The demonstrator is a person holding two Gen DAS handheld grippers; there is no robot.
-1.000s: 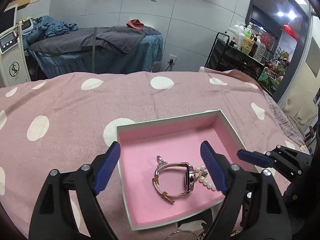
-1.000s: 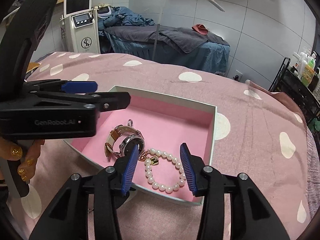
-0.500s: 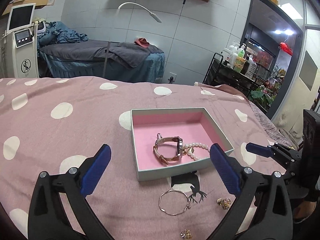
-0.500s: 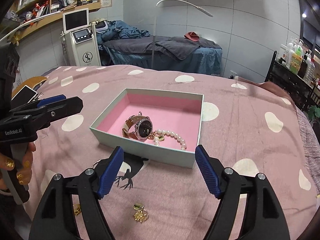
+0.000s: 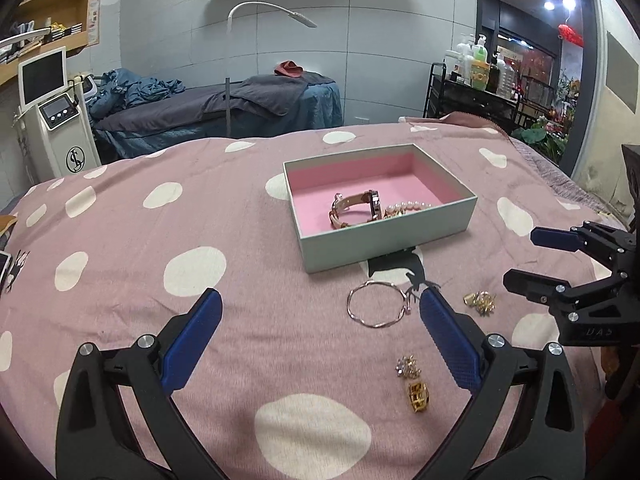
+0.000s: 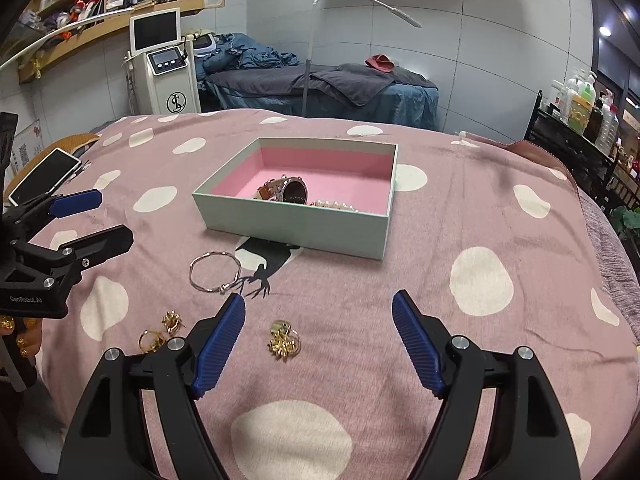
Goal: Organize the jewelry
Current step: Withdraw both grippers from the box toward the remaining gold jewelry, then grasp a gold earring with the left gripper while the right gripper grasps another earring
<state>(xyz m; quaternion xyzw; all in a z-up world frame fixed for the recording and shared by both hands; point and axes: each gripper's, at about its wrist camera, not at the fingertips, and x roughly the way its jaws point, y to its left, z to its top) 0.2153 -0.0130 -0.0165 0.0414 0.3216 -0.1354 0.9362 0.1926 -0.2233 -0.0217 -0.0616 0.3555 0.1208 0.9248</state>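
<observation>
A shallow gift box (image 5: 384, 236) with a pink lining and pale green walls sits open on the pink polka-dot bedspread (image 5: 168, 240), and everything else is placed against it. Inside, toward its near wall, a watch (image 5: 360, 206) stands on edge with a pearl bracelet (image 5: 412, 206) lying just beside it; the far half of the pink floor is bare. In front of the box's near wall, a thin silver bangle (image 5: 376, 304) lies flat on the cloth, close to the wall but apart from it. Nearer the cameras than the bangle lie small gold pieces: a cluster (image 6: 285, 342) between the right gripper's fingers in the right wrist view, and two more (image 6: 160, 332) off to the side of the left gripper. The left gripper (image 5: 320, 336) hangs well in front of the box, its blue pads spread wide and holding nothing. The right gripper (image 6: 318, 340) is likewise wide open and empty, on the box's other near corner. Bare bedspread runs wide on every side of the box, with its rim unobstructed from above. A phone (image 6: 44, 176) lies at the bedspread's edge, well away from the box.
</observation>
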